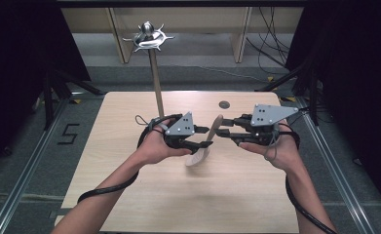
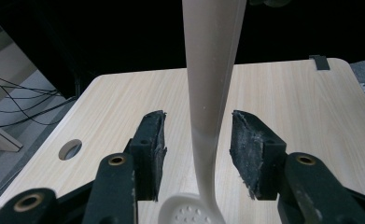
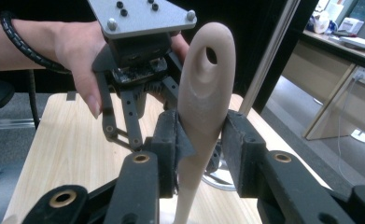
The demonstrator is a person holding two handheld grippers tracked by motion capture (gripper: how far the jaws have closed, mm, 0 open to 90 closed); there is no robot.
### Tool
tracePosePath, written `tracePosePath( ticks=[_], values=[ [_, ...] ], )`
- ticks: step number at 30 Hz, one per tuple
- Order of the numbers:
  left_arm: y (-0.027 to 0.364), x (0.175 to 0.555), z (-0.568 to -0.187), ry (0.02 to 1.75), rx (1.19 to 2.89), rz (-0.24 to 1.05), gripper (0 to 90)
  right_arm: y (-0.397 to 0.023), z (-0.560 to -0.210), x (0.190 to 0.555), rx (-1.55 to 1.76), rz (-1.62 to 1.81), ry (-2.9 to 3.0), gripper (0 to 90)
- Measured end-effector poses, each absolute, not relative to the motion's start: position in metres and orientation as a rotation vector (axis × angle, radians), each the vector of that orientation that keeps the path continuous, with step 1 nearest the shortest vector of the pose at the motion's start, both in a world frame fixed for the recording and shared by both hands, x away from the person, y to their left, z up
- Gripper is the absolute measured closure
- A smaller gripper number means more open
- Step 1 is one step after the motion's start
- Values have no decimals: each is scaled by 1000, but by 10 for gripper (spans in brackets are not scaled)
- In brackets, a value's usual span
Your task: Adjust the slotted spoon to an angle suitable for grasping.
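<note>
A beige slotted spoon (image 1: pixel 208 140) stands steeply tilted over the middle of the wooden table (image 1: pixel 129 122), bowl end down near the tabletop. My right gripper (image 1: pixel 225 132) comes in from the right and is shut on the upper handle (image 3: pixel 203 98), just below its hanging hole. My left gripper (image 1: pixel 206 138) reaches in from the left lower down. In the left gripper view its jaws (image 2: pixel 198 140) stand open around the lower handle (image 2: pixel 208 93), with a gap on each side. The perforated bowl (image 2: pixel 189 212) shows below the pads.
A metal hook stand (image 1: pixel 149 38) on a wooden pole (image 1: pixel 156 90) rises from the table's far side, just behind the left hand. A round cable hole (image 1: pixel 223 104) lies near the far edge. Black cables trail from both grippers along the forearms.
</note>
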State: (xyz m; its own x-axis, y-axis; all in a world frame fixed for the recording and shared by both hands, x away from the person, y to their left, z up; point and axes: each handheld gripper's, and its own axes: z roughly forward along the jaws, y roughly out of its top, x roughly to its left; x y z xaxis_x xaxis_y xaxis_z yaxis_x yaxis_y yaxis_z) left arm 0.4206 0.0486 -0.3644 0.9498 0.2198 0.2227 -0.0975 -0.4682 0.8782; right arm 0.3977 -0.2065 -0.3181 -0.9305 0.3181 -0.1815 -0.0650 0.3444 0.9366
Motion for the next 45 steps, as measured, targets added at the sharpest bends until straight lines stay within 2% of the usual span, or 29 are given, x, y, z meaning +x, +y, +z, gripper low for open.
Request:
tracePosePath(
  ticks=[15, 25, 34, 43, 45],
  values=[
    [46, 412, -352, 55, 1980, 361, 524, -209, -305, 395, 226, 1644, 2264, 685],
    [43, 406, -344, 35, 1940, 368, 560, -208, -297, 392, 202, 1705, 2259, 688],
    [52, 409, -339, -1, 1925, 282, 588, -203, -292, 393, 109, 1766, 2292, 693],
    [52, 403, -338, 6, 1890, 267, 652, -203, -291, 392, 133, 1759, 2309, 739],
    [53, 405, -338, 23, 1878, 268, 710, -201, -293, 391, 158, 1778, 2303, 741]
  ],
)
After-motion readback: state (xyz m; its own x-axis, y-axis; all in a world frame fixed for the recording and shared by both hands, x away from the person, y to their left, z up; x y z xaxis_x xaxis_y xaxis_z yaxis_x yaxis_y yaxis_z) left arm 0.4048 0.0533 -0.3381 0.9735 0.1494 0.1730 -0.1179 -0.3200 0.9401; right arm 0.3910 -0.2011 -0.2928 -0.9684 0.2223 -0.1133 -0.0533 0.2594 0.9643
